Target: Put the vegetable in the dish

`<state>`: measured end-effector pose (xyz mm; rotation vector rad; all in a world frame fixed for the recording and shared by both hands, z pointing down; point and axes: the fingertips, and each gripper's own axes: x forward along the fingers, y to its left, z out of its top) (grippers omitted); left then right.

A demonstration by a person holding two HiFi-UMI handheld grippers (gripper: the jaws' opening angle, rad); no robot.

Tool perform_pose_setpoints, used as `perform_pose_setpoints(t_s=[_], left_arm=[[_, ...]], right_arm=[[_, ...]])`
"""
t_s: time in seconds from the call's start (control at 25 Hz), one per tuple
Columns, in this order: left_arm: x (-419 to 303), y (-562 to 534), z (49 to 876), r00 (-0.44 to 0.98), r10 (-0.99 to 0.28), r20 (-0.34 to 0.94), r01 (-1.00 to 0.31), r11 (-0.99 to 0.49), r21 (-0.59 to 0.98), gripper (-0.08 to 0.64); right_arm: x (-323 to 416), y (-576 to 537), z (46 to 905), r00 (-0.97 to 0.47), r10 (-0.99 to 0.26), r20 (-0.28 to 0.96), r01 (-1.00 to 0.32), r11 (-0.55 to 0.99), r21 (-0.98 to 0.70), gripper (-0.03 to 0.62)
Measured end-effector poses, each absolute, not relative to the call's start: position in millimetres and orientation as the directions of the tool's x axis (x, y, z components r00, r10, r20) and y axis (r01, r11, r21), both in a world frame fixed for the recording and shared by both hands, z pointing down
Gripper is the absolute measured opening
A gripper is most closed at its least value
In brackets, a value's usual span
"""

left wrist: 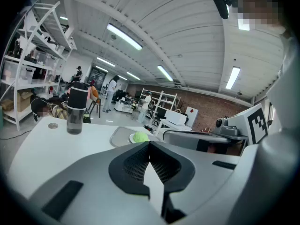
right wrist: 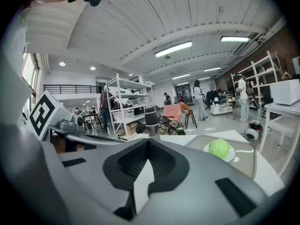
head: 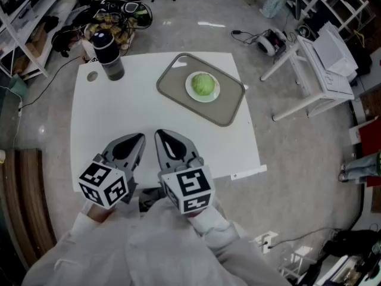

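Above the near edge of the white square table [head: 119,109], the grey left gripper [head: 137,138] and grey right gripper [head: 161,134] point side by side, slightly downward, both clenched on nothing.

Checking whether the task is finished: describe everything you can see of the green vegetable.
The round, pale green leafy vegetable looks like a small whole cabbage head with faint lighter veins. It sits in the middle of a small white round dish, which rests on a grey rounded-rectangle tray at the far right part of the white table. Only the dish touches it; nothing holds or covers it.
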<state>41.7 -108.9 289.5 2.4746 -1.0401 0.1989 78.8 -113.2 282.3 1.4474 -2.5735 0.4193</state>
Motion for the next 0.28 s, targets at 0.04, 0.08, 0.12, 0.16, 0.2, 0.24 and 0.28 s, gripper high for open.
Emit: perform_pose_setpoints(t_s=[0.04, 0.08, 0.12, 0.16, 0.2, 0.24, 0.28], left_arm=[[41.8, -108.5, 289.8, 0.705, -0.643, 0.298, -0.708, -0.614, 0.35, 0.008], [41.8, -107.6, 290.1, 0.705, -0.643, 0.299, -0.708, -0.612, 0.353, 0.008], [41.8, -106.5, 290.6, 0.705, -0.642, 0.3, -0.708, -0.611, 0.355, 0.008], [42.0, -105.5, 291.0, 0.705, -0.642, 0.301, -0.707, -0.611, 0.356, 0.008], [42.3, -104.6, 291.4, 0.706, -0.641, 0.302, -0.707, -0.611, 0.356, 0.008], [42.7, -103.8, 291.7, 0.706, -0.64, 0.302, -0.706, -0.611, 0.357, 0.008], [43.1, -103.2, 292.0, 0.707, -0.639, 0.302, -0.706, -0.611, 0.358, 0.008]], right_arm=[[81.4, -113.5, 282.8, -0.513, -0.813, 0.275, -0.858, 0.487, -0.162, 0.012], [83.3, -113.3, 282.6, -0.509, -0.815, 0.276, -0.861, 0.483, -0.16, 0.012], [84.9, -112.7, 282.1, -0.506, -0.817, 0.275, -0.862, 0.481, -0.157, 0.012], [86.2, -112.0, 281.9, -0.504, -0.819, 0.275, -0.864, 0.48, -0.155, 0.012], [87.7, -111.2, 282.0, -0.502, -0.82, 0.275, -0.865, 0.478, -0.153, 0.012], [89.2, -110.5, 282.0, -0.5, -0.821, 0.276, -0.866, 0.476, -0.152, 0.012], [90.8, -110.0, 281.9, -0.498, -0.823, 0.275, -0.867, 0.474, -0.151, 0.012]])
